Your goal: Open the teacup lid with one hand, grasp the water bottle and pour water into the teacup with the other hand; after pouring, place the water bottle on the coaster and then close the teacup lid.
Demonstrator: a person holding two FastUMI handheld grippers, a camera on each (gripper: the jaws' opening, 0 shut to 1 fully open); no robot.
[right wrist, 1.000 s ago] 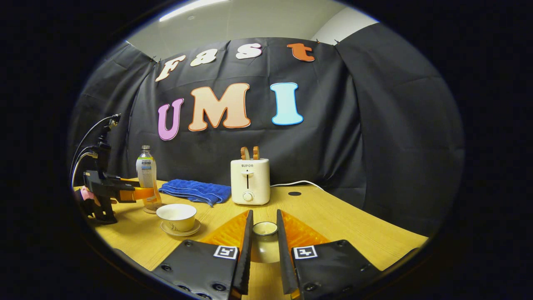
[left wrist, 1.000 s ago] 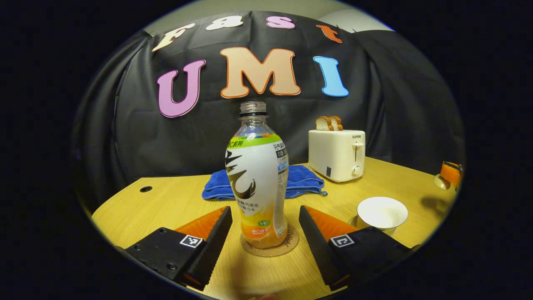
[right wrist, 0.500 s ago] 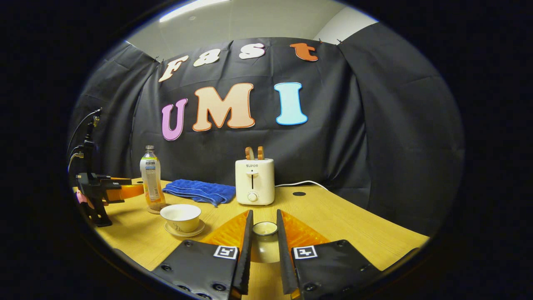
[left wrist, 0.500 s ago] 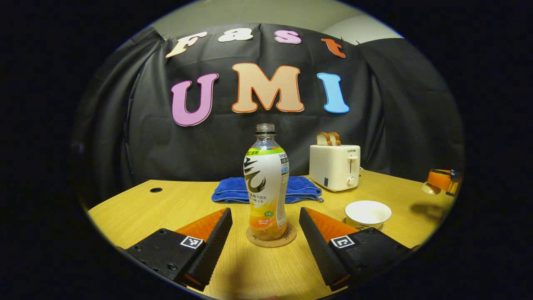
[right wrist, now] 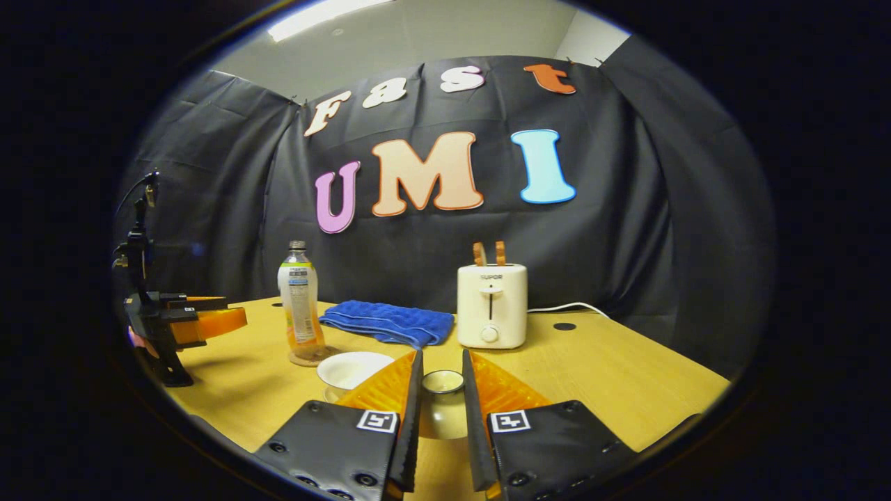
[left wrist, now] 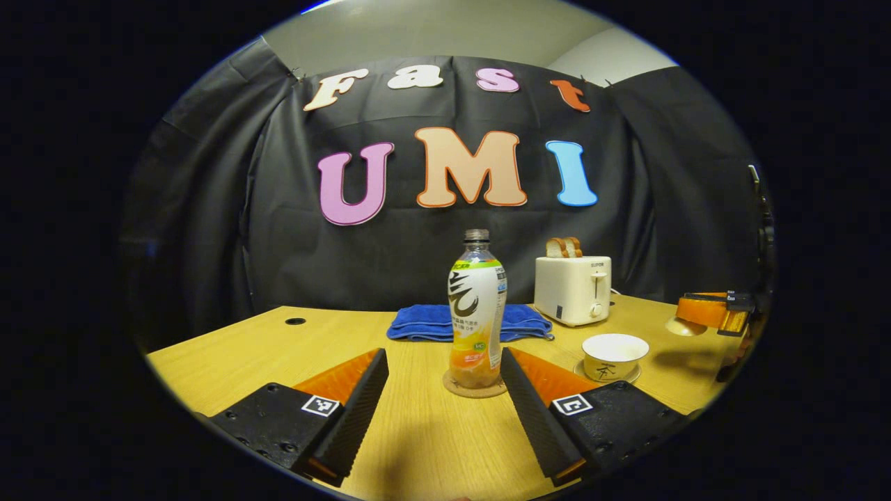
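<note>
The water bottle (left wrist: pixel 477 306) stands upright and uncapped on a round cork coaster (left wrist: pixel 475 386) near the middle of the wooden table (left wrist: pixel 278 348), with orange liquid low in its base. In the left gripper view, the left gripper (left wrist: pixel 443 396) sits just short of the bottle, its two fingers spread wide and touching nothing, the coaster lying between and beyond their tips.

To the right of the bottle, the teacup (left wrist: pixel 615 355) rests uncovered on its saucer (left wrist: pixel 605 377), its pale interior open to the room. In the right gripper view, the right gripper (right wrist: pixel 437 407) pinches the teacup lid (right wrist: pixel 443 410) between both fingers, which press on either side of it, knob end forward, with the cup (right wrist: pixel 351 369) just left of the left finger and partly hidden by it. From this side the bottle (right wrist: pixel 300 306) stands beyond the cup on its coaster (right wrist: pixel 310 358), and the left gripper (right wrist: pixel 209 323) shows at the far left edge, held above the table and well apart from the bottle.

Behind the bottle lies a folded blue towel (left wrist: pixel 463 323). Farther right stands a cream toaster (left wrist: pixel 572 289) with two slices of bread (left wrist: pixel 564 247) poking from its slots. The right gripper (left wrist: pixel 710 312) appears at the right edge of the left gripper view, beyond the cup.
</note>
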